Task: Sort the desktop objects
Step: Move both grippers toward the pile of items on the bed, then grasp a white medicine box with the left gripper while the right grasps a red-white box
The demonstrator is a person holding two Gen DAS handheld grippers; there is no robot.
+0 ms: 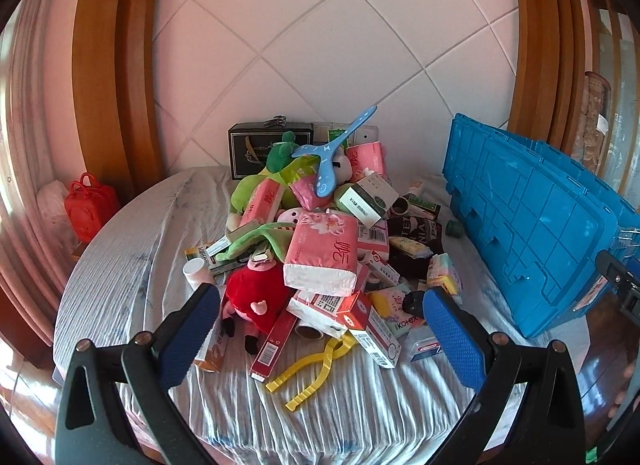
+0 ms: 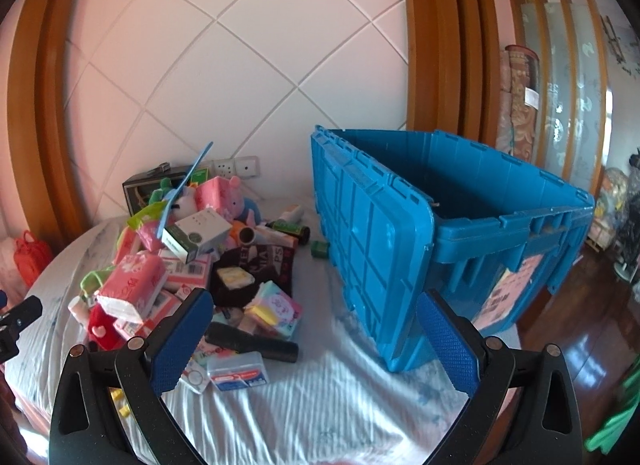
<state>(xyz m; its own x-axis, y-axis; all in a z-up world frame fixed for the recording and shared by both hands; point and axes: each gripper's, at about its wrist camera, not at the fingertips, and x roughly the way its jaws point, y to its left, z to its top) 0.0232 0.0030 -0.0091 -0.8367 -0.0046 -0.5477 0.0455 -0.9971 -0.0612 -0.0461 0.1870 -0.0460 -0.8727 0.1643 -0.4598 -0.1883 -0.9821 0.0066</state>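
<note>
We find the left gripper (image 1: 322, 329) spread wide, nothing between its pads, above the near edge of the pile (image 1: 320, 233) on the table (image 1: 120, 265); the right gripper (image 2: 314, 339) equally wide and empty, between pile and blue crate (image 2: 460, 233), lid hanging open.

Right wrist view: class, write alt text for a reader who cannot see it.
An open blue crate stands on a cloth-covered table, right of a heap of tissue packs, boxes and plush toys. The right tongs hang open in front, holding nothing.
</note>
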